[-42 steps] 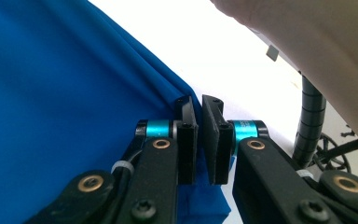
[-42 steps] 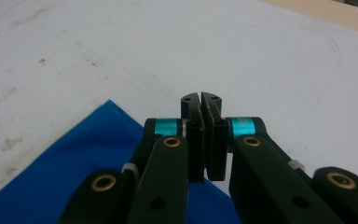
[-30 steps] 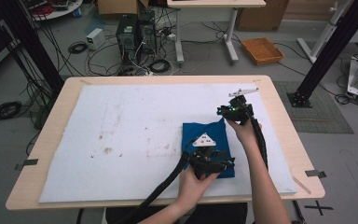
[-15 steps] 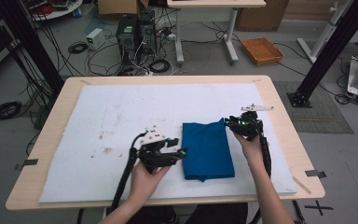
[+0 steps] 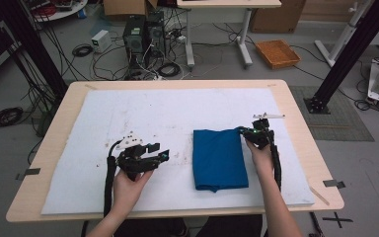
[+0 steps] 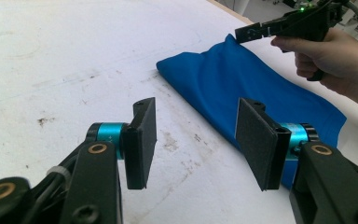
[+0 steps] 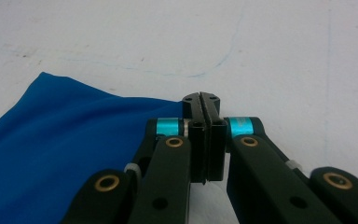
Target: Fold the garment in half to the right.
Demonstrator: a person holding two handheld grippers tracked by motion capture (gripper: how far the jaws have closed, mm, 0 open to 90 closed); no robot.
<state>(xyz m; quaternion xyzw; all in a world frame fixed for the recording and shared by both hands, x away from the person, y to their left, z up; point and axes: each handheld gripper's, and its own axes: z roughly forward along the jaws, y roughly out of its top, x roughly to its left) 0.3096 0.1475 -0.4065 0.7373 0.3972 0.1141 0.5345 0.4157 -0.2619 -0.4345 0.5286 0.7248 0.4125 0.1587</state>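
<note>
At the left of the white foam-like mat (image 5: 128, 113) that covers the pale wooden table (image 5: 296, 98), the left gripper (image 5: 159, 154) hovers over bare, lightly stained mat, well apart from the cloth; in the left gripper view its two black pads (image 6: 142, 135) stand spread with nothing between them, and they have just been opening a little further. Toward the middle and right of the mat lies the folded deep-blue fabric rectangle (image 5: 219, 159), flat, with its long sides running away from the person and a rounded fold along its near edge. At its far right corner sits the right gripper (image 5: 246, 132), whose jaws have just been closing and now stand pressed together in the right gripper view; the blue fabric (image 7: 74, 140) runs right up to the tips (image 7: 201, 100), but whether a sliver of cloth is caught between them cannot be told. The cloth looks light, soft and limp, so it should sag and unfold if lifted from one point; it is neither fragile nor likely to be slippery against the pads. The sensible holds seem to be the corners or a folded edge, pinching through all layers, ideally two corners at once so the fold stays together.
</note>
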